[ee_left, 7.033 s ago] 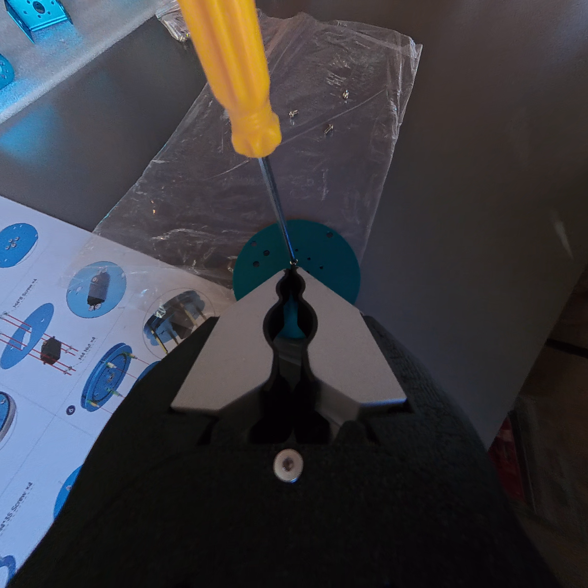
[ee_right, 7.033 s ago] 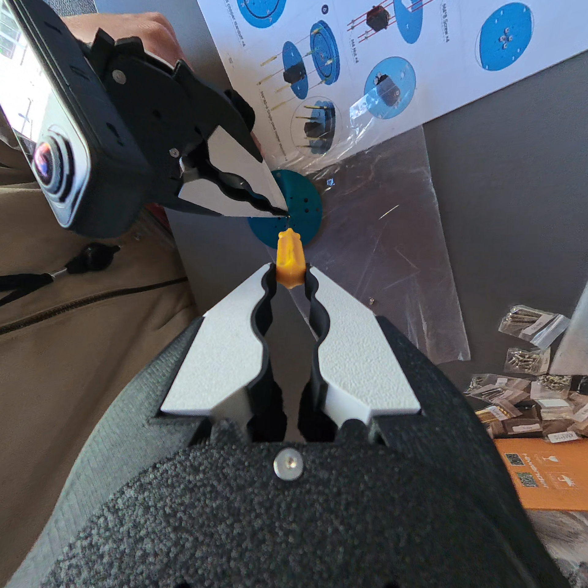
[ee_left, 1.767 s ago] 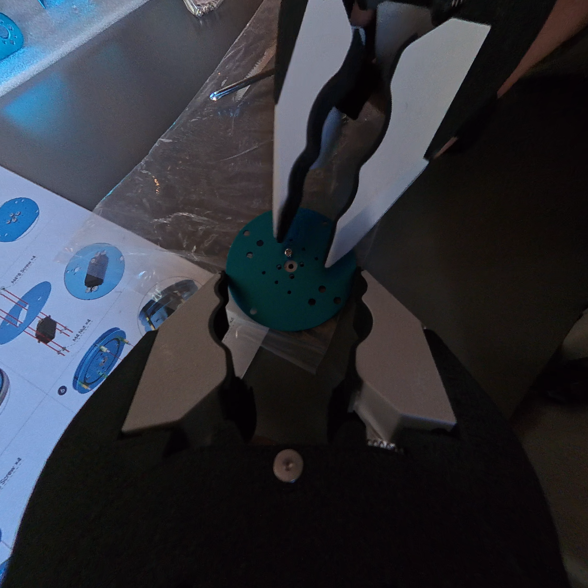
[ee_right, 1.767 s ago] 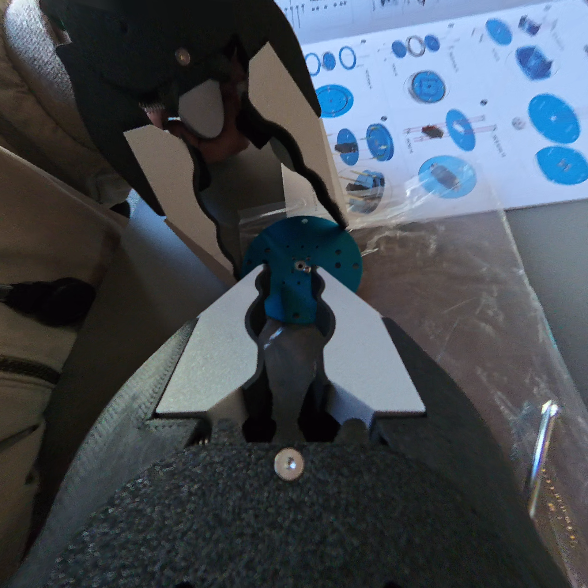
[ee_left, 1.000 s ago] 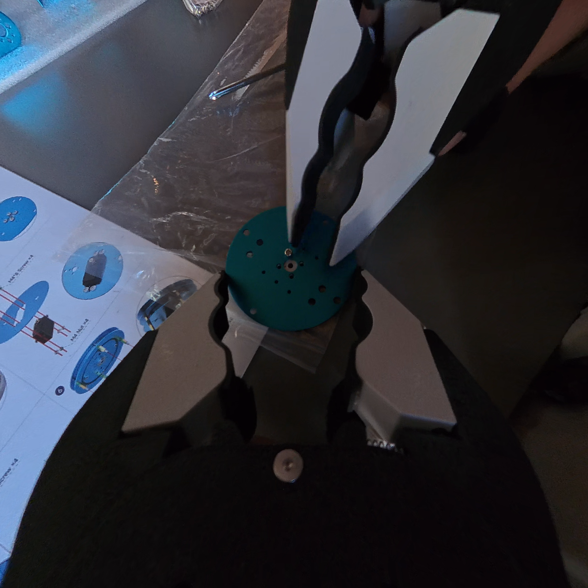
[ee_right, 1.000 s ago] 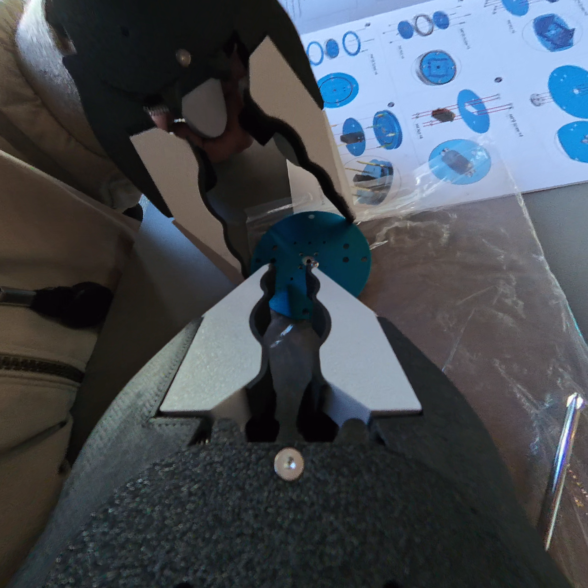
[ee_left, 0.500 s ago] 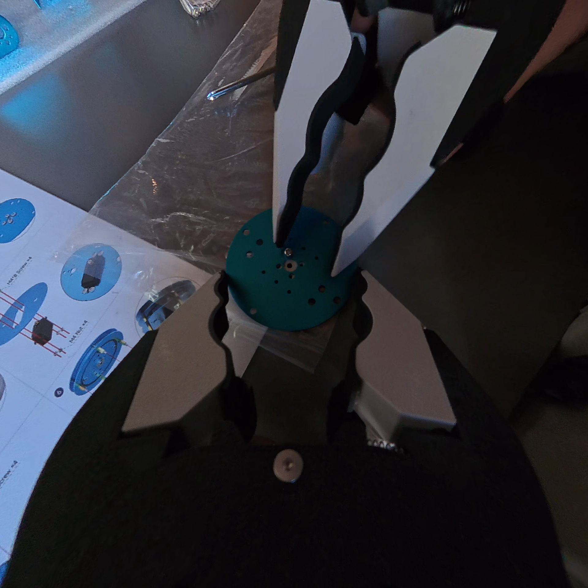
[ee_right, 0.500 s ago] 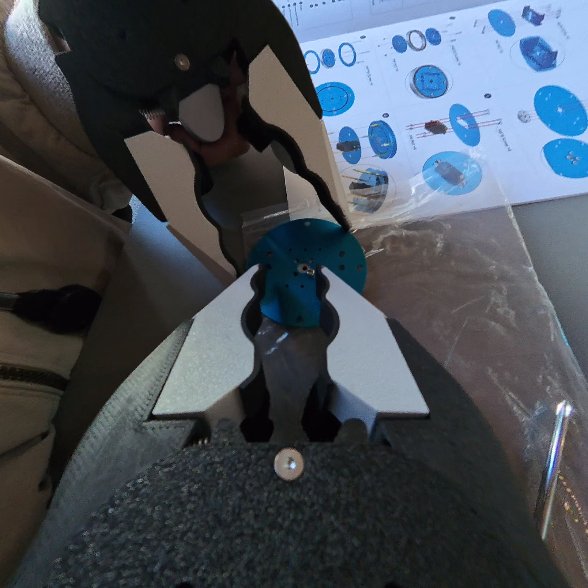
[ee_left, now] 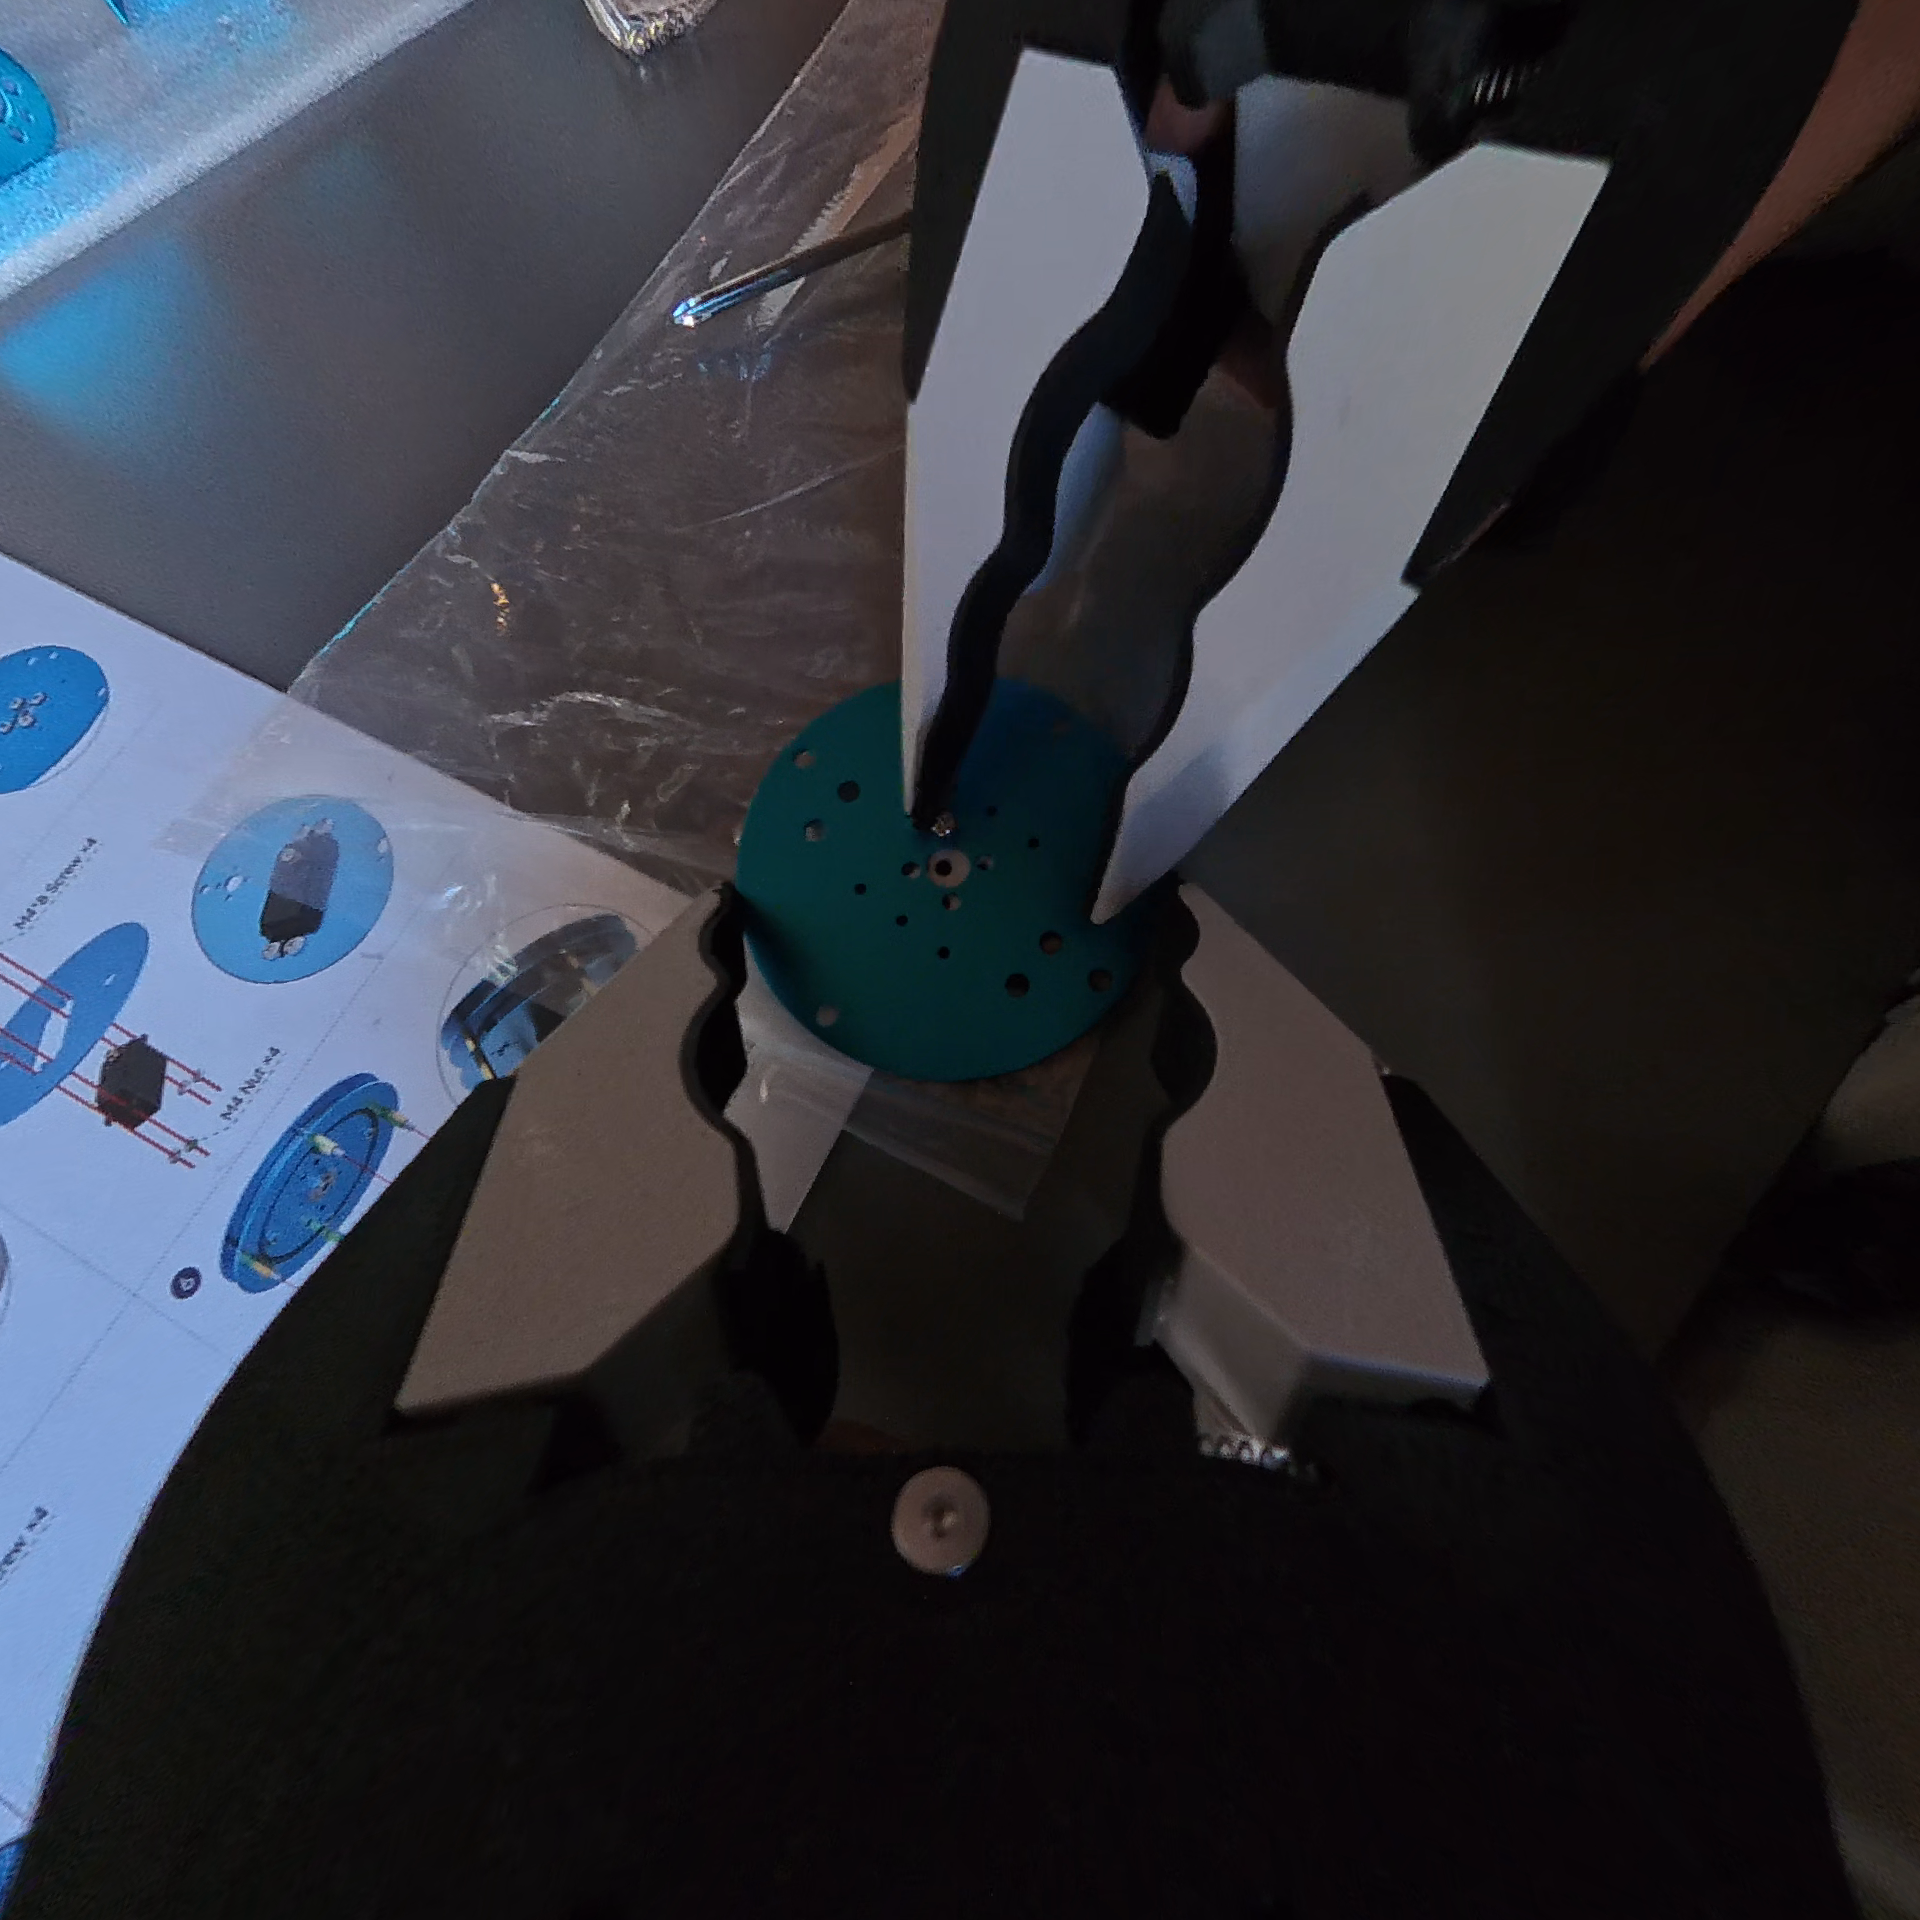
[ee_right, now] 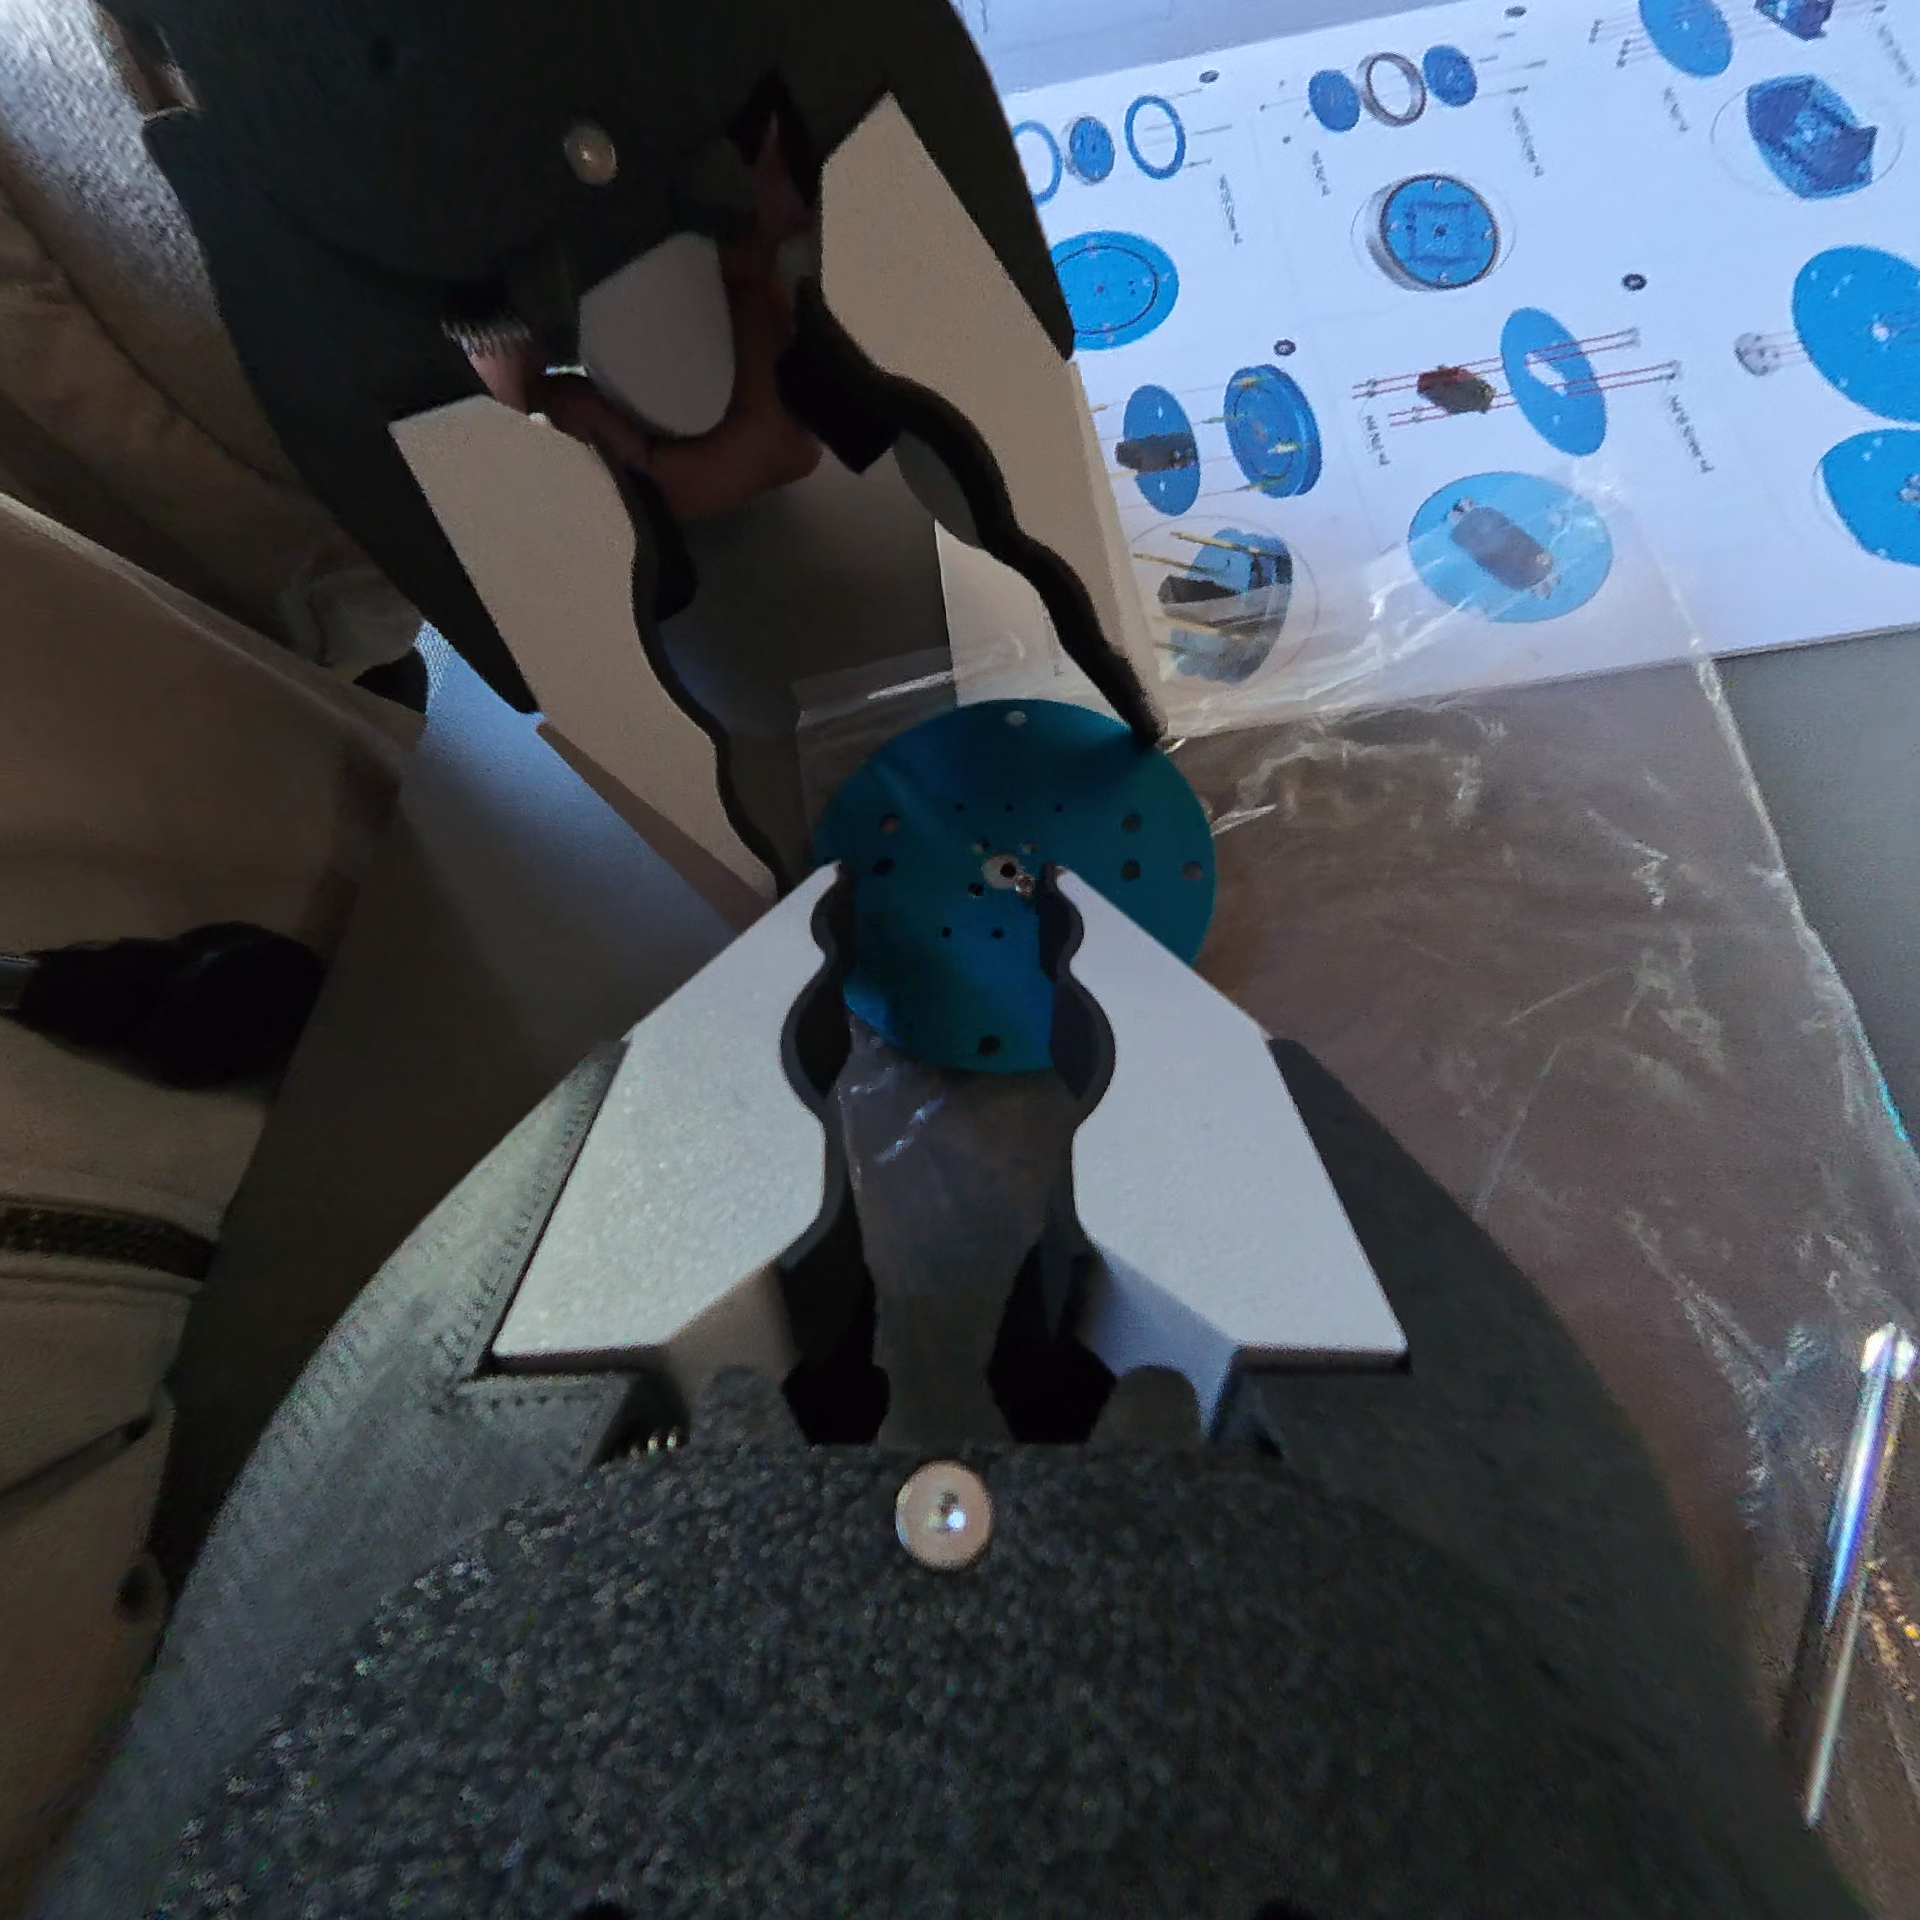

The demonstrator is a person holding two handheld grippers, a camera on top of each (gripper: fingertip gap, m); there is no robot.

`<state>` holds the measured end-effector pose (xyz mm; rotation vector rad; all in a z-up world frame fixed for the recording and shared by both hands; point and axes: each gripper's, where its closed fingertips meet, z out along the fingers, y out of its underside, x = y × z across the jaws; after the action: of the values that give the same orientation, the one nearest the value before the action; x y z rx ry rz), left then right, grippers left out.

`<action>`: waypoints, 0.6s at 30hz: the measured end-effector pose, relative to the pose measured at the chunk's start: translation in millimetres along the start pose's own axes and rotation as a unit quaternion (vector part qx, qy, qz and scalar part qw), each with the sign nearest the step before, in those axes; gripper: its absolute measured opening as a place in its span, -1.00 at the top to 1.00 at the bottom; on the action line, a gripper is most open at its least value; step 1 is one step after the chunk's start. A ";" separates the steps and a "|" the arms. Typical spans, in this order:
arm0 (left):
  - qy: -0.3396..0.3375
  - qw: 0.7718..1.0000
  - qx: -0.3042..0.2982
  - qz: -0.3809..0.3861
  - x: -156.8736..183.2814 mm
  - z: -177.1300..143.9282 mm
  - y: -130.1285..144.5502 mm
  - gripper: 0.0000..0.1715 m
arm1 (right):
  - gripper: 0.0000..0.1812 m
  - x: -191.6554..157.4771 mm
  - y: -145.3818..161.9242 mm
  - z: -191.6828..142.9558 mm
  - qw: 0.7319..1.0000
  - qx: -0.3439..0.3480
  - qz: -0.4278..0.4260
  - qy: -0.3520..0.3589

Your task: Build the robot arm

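Dark grey tabletop [ee_left: 312,343], partly covered by a crinkled clear plastic sheet [ee_left: 644,582] and a white instruction sheet [ee_left: 156,935] with blue diagrams. On the plastic, a round blue perforated disc [ee_left: 935,966], flat. Left gripper [ee_left: 951,904] spread wide, fingertips flanking the disc's near edge. Right gripper [ee_right: 940,883] also parted, empty, one fingertip just beside a small screw [ee_right: 1023,883] near the disc's centre hole. Farther along the plastic, a screwdriver shaft [ee_right: 1860,1538], lying well apart.

White instruction sheet [ee_left: 156,935] beside the blue disc [ee_left: 935,935], printed captions by its diagrams, wording withheld
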<state>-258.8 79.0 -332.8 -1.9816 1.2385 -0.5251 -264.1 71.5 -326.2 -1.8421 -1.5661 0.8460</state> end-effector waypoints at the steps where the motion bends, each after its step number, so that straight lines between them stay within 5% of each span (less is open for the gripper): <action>1: 0.002 1.000 0.000 -0.001 0.1 0.0 0.0 0.07 | 0.64 -0.1 -0.1 -0.9 1.000 0.002 0.010 0.000; 4: 0.000 1.000 0.000 -0.002 -0.2 0.1 0.2 0.07 | 0.86 -3.0 3.4 -7.3 0.999 -0.015 0.027 -0.018; 10: -0.001 1.000 -0.001 0.001 -0.1 0.1 0.2 0.06 | 0.60 2.7 -3.9 -3.5 1.000 0.008 -0.007 0.007; 14: 0.002 1.000 0.000 -0.002 0.2 0.1 0.2 0.07 | 0.64 -0.3 0.8 -2.2 1.000 -0.004 0.013 0.003; 16: 0.001 1.000 0.000 -0.003 -0.2 0.1 0.3 0.07 | 0.84 -2.1 3.9 -6.3 1.000 -0.018 0.020 -0.009; 18: 0.000 1.000 -0.001 -0.002 -0.3 0.1 0.3 0.06 | 0.78 -0.8 -0.3 -8.1 1.000 -0.006 0.026 -0.008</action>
<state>-259.0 79.2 -333.1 -1.9855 1.2351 -0.5265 -258.1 70.5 -320.7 -1.8958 -1.5429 0.8792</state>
